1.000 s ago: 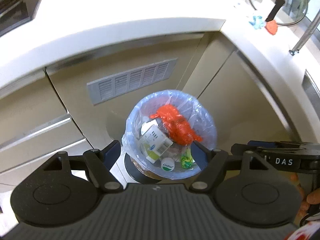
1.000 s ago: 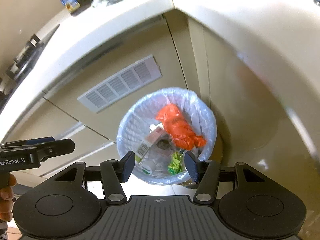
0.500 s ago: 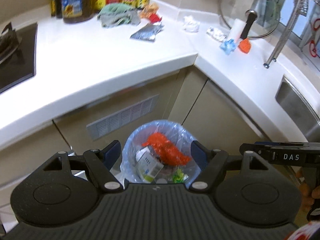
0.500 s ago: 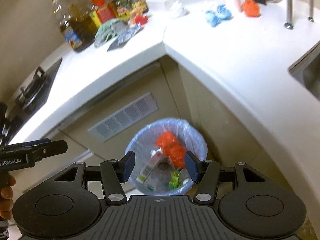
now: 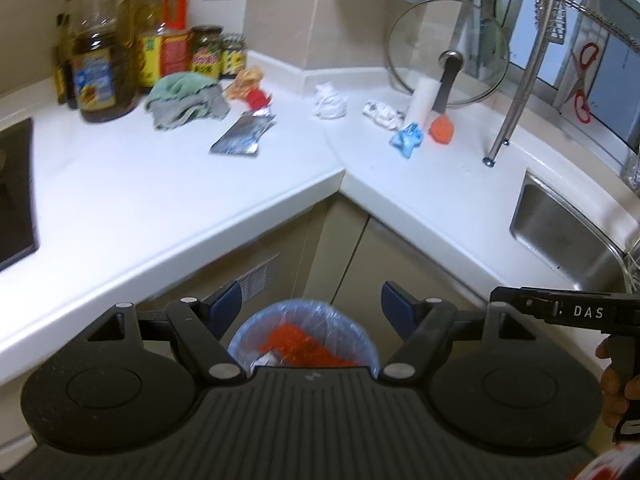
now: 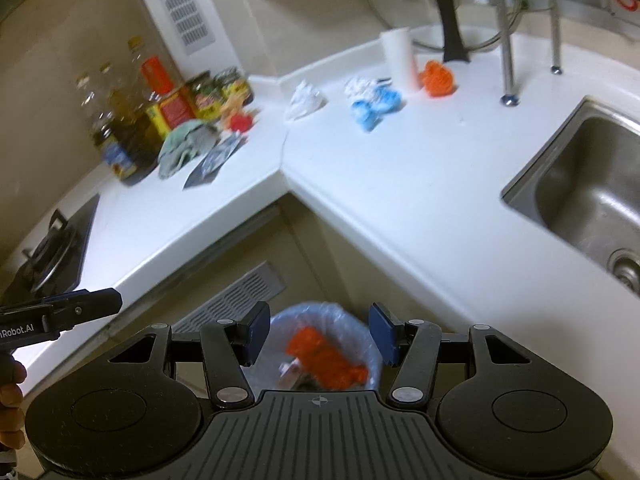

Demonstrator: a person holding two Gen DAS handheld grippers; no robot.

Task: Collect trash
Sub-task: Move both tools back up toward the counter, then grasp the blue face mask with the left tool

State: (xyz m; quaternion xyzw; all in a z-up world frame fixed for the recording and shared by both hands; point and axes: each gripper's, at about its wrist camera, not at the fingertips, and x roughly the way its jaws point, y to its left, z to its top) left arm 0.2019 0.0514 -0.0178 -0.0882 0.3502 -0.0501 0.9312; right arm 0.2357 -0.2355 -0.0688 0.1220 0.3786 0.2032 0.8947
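both grippers have risen since a second ago: the lined trash bin (image 5: 303,334), which filled each view then, now sits small and low between the fingers, and the white countertop (image 5: 168,184) with its scattered trash has come into sight. left gripper (image 5: 311,306) gapes wide and empty; right gripper (image 6: 319,334) stands partly open, empty too.

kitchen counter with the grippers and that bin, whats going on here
A person is clearing trash with a handheld gripper in each hand. Both the left gripper and right gripper are open and empty, above the lined bin, which already holds an orange bag. On the white counter there is a foil wrapper, white crumpled paper, a blue wad and an orange wad.
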